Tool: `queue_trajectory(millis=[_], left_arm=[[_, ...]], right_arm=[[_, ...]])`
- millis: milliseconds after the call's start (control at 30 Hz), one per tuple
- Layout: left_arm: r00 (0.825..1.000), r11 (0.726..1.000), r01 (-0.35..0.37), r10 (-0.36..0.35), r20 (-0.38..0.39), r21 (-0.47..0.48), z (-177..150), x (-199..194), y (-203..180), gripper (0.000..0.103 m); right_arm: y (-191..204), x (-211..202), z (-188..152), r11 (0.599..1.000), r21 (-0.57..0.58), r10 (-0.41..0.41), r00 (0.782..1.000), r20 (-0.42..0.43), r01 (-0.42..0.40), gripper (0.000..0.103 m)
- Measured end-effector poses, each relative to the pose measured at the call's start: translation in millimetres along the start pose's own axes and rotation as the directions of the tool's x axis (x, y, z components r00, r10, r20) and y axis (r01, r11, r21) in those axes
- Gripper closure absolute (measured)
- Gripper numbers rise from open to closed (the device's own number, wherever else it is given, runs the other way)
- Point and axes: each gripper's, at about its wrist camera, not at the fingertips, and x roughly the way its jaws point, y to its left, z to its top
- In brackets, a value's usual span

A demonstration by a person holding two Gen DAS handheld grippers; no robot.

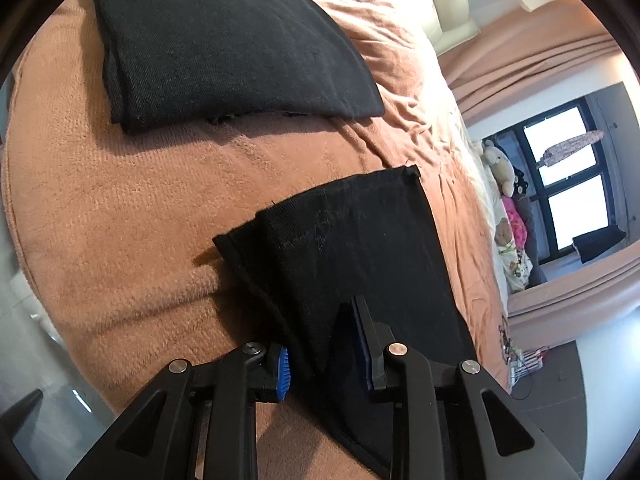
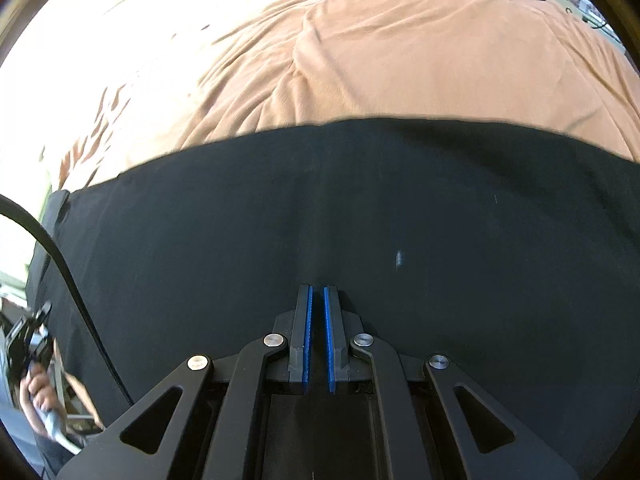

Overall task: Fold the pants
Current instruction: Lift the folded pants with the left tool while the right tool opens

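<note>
My left gripper stood spread, black pants hem loose between its pads, on the brown blanket. Only that view showed the folded dark garment beyond. My right gripper was pressed together above the pants, pinching nothing.

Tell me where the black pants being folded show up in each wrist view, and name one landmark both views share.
Left wrist view: the black pants lie lower centre, a fold of cloth between the left gripper's parted pads.
Right wrist view: they fill the lower half, beyond the right gripper.
Shared landmark: the orange-brown blanket under them.
</note>
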Motion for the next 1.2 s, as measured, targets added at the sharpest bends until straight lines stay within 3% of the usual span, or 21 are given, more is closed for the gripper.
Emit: queue_trajectory(millis=[367, 500, 600, 767, 1000, 1067, 1133, 1200], left_arm=[[1.000, 1.000, 0.006, -0.006, -0.011, -0.005, 6, 2, -1, 0.076], [1.000, 1.000, 0.012, -0.012, -0.011, 0.004, 7, 0, -6, 0.094], [1.000, 0.999, 0.030, -0.030, 0.006, 0.012, 11, -9, -15, 0.097], [0.997, 0.996, 0.061, -0.063, 0.034, 0.070, 16, -25, -44, 0.097], [0.991, 0.977, 0.115, -0.125, 0.048, 0.177, 19, -39, -100, 0.097], [0.988, 0.967, 0.133, -0.145, 0.045, 0.216, 19, -43, -119, 0.098], [0.983, 0.957, 0.165, -0.178, 0.033, 0.240, 18, -45, -135, 0.098], [0.979, 0.946, 0.185, -0.200, 0.028, 0.267, 15, -49, -152, 0.098]], right_arm=[[8, 24, 33, 0.999, 0.034, -0.017, 0.999, 0.039, 0.016, 0.101], [12, 26, 39, 0.999, 0.026, -0.022, 0.999, 0.034, 0.021, 0.101], [13, 26, 41, 1.000, 0.004, 0.021, 1.000, 0.008, -0.021, 0.101], [2, 5, 38, 0.998, -0.027, 0.065, 0.998, 0.002, -0.065, 0.101], [-16, -42, 12, 0.996, -0.037, 0.085, 0.994, 0.067, -0.082, 0.099], [-20, -57, 3, 0.996, -0.032, 0.089, 0.992, 0.088, -0.087, 0.083], [-25, -71, -6, 0.997, -0.031, 0.080, 0.991, 0.111, -0.077, 0.035], [-26, -86, -15, 0.997, -0.032, 0.069, 0.987, 0.144, -0.065, 0.026]])
